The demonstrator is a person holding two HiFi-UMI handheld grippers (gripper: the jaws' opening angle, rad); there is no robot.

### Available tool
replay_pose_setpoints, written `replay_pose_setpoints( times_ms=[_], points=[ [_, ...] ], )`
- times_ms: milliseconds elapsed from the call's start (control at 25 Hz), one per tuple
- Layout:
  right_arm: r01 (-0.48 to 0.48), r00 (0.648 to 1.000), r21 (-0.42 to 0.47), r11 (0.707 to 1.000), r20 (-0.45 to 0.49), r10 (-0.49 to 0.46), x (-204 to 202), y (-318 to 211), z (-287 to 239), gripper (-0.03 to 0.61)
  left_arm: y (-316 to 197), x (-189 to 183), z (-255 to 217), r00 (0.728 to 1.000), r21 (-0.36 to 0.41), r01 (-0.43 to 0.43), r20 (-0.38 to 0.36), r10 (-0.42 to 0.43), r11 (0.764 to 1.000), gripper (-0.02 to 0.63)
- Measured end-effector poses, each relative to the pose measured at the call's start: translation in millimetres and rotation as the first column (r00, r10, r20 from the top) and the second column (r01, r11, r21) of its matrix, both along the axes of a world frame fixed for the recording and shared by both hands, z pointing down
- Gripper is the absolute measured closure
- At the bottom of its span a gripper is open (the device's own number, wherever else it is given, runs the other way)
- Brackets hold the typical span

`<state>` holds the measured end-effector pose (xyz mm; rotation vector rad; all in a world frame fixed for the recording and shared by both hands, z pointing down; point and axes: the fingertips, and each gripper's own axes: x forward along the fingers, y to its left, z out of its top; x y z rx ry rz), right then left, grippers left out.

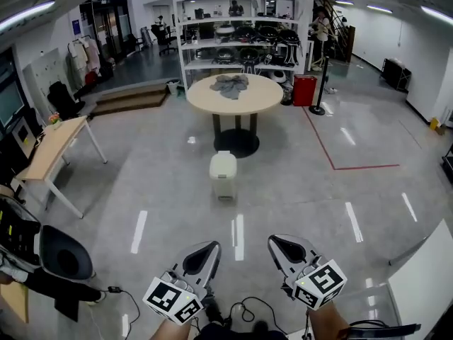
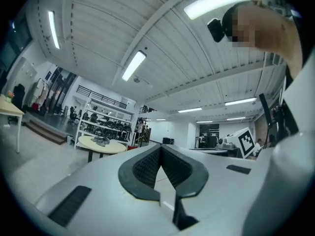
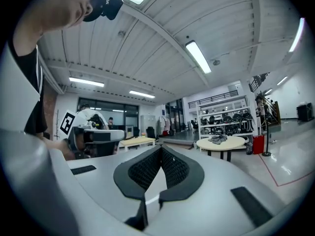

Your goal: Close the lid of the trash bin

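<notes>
A small white trash bin (image 1: 223, 176) is standing on the glossy floor (image 1: 141, 183) just in front of the round table (image 1: 205, 96), well ahead of the left gripper (image 1: 213, 246) and right gripper (image 1: 274, 240). Both are pointing forward, jaws pressed together on nothing. At this distance, whether the bin's lid (image 1: 223, 159) is sitting fully down is hard to make out.
</notes>
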<state>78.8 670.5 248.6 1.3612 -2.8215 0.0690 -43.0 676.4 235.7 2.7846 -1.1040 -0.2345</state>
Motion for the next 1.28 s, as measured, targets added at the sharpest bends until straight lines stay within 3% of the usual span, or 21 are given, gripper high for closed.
replay_pose_setpoints(
  times_ms=[200, 560, 800, 1280],
  points=[
    [-0.018, 0.999, -0.021, 1.0, 0.026, 0.019, 24, 35, -2, 0.569, 38, 23, -2, 0.999, -0.029, -0.007, 0.044, 0.008, 1.0, 0.615],
    [-0.08, 0.996, -0.005, 0.997, 0.04, 0.08, 13, 56, -13, 0.569, 60, -8, -10, 0.998, 0.01, 0.009, 0.061, -0.01, 1.0, 0.615],
    [-0.075, 0.997, 0.011, 0.997, 0.009, 0.075, -10, 63, -16, 0.569, 60, -33, -8, 0.999, 0.005, 0.02, 0.024, -0.021, 1.0, 0.615],
    [-0.081, 0.997, 0.03, 0.996, -0.001, 0.081, -9, 69, -25, 0.569, 71, -27, -20, 0.999, 0.048, -0.003, 0.055, 0.0, 0.999, 0.615]
  ],
)
